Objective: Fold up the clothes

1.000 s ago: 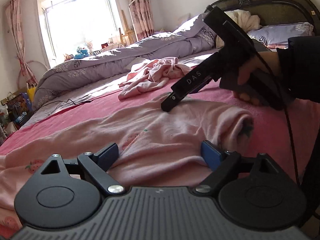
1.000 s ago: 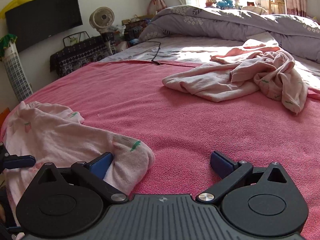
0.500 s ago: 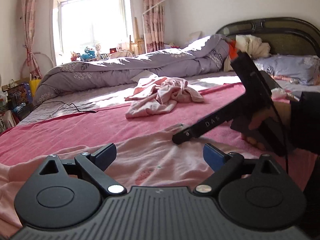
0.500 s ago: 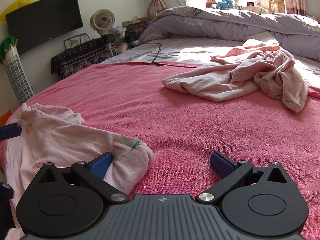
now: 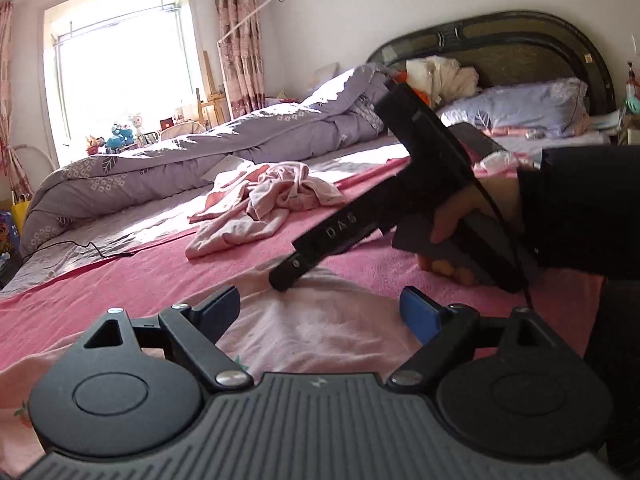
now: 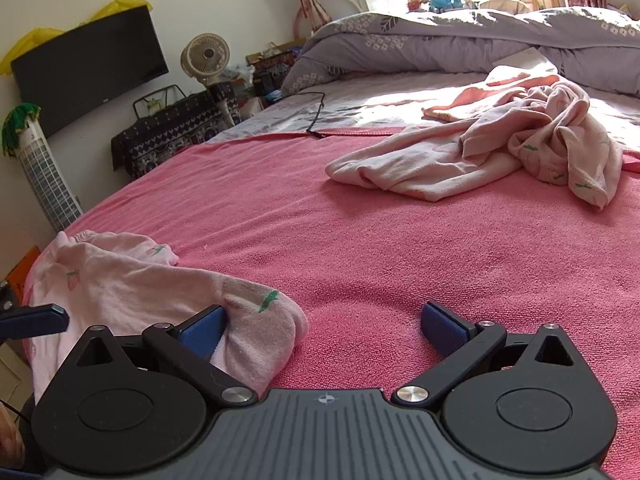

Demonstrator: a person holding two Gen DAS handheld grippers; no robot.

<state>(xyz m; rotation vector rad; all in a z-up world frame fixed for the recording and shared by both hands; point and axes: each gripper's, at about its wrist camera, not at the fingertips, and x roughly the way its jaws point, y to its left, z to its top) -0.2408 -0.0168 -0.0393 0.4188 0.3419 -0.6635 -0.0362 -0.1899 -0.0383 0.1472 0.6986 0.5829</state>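
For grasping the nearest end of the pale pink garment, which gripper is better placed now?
Probably the right gripper: its jaws are open and the pale pink garment already lies against its left finger. The left gripper, also open, only faces the flat middle of the cloth.

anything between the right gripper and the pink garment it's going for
Nothing visible. The right gripper is open, with the near end of the pink garment already against its left finger. Only bare red blanket lies ahead.
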